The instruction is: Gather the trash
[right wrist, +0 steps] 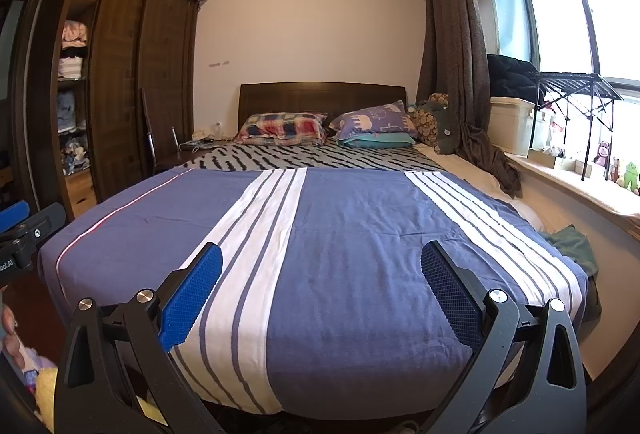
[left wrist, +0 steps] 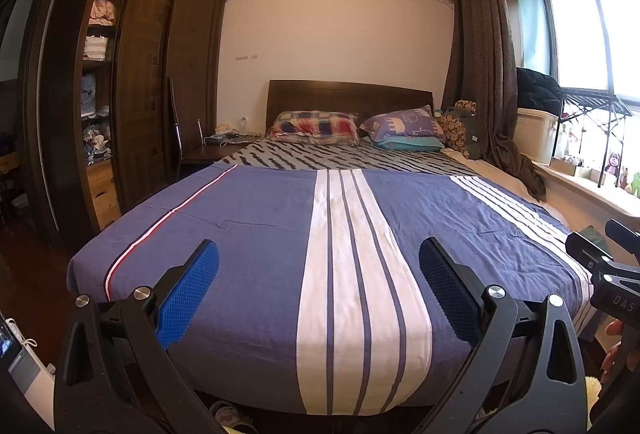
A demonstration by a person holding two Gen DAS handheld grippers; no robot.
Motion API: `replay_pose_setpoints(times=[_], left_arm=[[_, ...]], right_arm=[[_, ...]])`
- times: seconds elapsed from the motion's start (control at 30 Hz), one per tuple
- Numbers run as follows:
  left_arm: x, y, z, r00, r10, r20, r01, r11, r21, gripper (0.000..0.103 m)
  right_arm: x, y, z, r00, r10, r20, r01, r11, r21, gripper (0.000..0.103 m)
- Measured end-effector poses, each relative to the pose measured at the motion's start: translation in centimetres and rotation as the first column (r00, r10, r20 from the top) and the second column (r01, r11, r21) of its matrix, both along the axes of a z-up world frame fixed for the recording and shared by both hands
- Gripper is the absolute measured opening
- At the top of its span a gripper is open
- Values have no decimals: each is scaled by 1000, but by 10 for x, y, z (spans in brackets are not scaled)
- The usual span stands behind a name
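Observation:
Both views look over the foot of a bed with a blue blanket (left wrist: 256,234) with white stripes; it also shows in the right wrist view (right wrist: 352,234). No trash shows on the bed in either view. My left gripper (left wrist: 319,258) is open and empty above the foot of the bed. My right gripper (right wrist: 322,260) is open and empty, held beside it to the right. The right gripper's body (left wrist: 608,274) shows at the right edge of the left wrist view. The left gripper's body (right wrist: 24,234) shows at the left edge of the right wrist view.
Two pillows (left wrist: 316,127) lie at the dark headboard (left wrist: 348,95). A tall wooden wardrobe (left wrist: 140,73) stands left. A nightstand (left wrist: 212,151) with small items sits by the bed. A windowsill (right wrist: 580,185) with toys, a white box and a dark curtain (right wrist: 456,53) are right. A green cloth (right wrist: 572,244) lies by the bed's right edge.

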State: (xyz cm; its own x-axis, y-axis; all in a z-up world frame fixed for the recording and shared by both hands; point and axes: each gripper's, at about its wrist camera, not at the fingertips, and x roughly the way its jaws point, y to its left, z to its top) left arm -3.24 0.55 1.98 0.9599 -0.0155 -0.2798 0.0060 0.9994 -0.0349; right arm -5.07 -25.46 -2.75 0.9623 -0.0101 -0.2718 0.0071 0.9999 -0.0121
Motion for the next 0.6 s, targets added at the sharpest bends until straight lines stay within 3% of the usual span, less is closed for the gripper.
replay_pose_setpoints(times=[0.6], left_arm=[[0, 3, -1, 1000, 12, -2, -12, 1000, -1, 95]], right_arm=[[0, 2, 0, 1000, -2, -2, 2, 1000, 0, 100]])
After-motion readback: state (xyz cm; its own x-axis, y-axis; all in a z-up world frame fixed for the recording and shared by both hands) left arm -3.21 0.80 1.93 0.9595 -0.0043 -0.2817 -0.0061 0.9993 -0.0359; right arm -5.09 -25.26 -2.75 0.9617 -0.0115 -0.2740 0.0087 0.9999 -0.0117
